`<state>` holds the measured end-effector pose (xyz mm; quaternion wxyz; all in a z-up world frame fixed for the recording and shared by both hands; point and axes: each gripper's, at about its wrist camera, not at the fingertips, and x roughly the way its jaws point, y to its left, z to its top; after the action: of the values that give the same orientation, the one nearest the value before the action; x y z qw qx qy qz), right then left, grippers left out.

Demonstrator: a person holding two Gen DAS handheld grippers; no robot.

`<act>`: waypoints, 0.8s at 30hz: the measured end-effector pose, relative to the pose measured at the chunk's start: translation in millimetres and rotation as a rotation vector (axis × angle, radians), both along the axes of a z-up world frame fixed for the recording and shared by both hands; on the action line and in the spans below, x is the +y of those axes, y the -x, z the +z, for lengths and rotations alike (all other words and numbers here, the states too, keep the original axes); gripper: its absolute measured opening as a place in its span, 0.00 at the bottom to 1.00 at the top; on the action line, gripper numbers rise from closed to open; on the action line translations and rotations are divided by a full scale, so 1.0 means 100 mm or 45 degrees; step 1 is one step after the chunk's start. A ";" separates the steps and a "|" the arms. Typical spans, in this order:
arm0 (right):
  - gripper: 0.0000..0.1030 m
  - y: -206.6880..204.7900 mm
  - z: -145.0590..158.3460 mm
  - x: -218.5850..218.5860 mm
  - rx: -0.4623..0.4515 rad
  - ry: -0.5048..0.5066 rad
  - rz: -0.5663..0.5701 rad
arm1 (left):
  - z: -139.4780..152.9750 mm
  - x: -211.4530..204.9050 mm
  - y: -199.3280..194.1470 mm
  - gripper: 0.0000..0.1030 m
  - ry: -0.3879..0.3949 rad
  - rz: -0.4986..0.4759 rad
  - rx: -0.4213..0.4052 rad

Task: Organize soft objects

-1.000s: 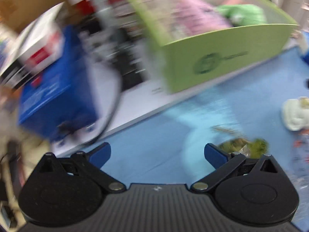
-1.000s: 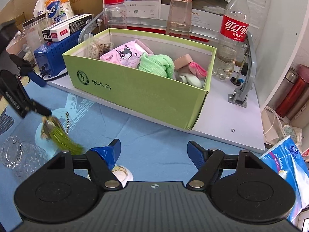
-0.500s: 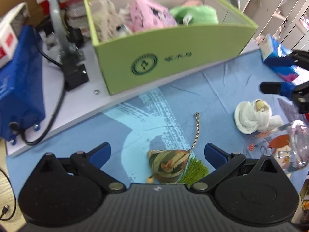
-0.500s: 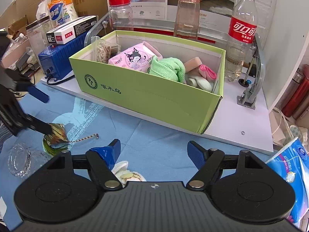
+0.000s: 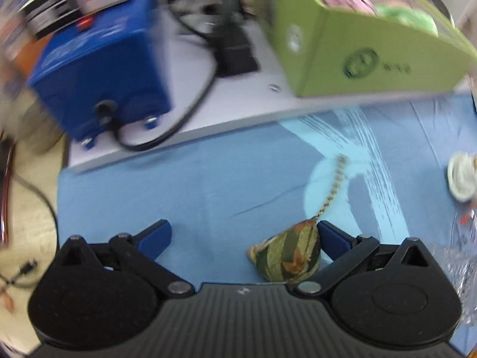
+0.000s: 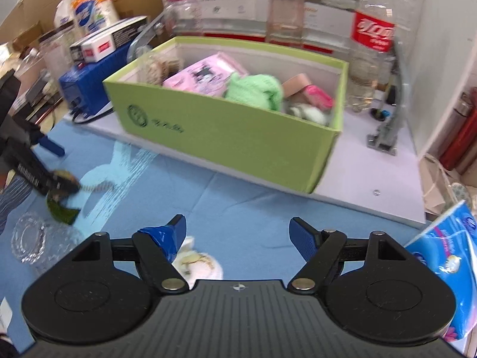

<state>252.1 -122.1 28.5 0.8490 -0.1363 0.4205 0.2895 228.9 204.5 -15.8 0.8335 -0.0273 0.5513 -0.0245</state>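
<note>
A green and brown cloth sachet (image 5: 287,255) with a braided cord and a green tassel lies on the blue cloth. My left gripper (image 5: 243,234) is open, low over it, with the sachet against the right finger. In the right wrist view the sachet (image 6: 61,189) lies under the left gripper at far left. My right gripper (image 6: 238,232) is open and empty above a white soft toy (image 6: 198,264), which also shows in the left wrist view (image 5: 462,176). The green box (image 6: 232,137) holds pink, green and white soft items.
A blue device (image 5: 101,71) with a black cable stands on the grey board left of the green box (image 5: 369,59). A glass dish (image 6: 29,237) sits front left. A blue tissue pack (image 6: 444,256) lies at right. Bottles (image 6: 372,38) stand behind the box.
My left gripper swung left and came lower, so the sachet now sits by its right finger. The right gripper shifted slightly nearer the white toy. Both stayed open.
</note>
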 end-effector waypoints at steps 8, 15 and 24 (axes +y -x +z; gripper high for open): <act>0.61 -0.29 -0.19 0.51 0.209 0.260 0.200 | 0.37 0.13 0.42 0.99 0.234 0.185 -0.241; 0.61 -0.32 -0.42 0.41 0.209 0.304 0.230 | 0.35 0.16 0.64 1.00 0.295 0.235 -0.280; 0.62 -0.29 -0.37 -0.02 0.078 0.359 0.051 | 0.23 0.32 0.82 0.99 0.335 0.352 -0.288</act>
<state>281.6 -124.1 -8.5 0.8023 -0.2538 0.4799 0.2485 147.0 236.4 7.0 0.8747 -0.2082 0.4374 0.0154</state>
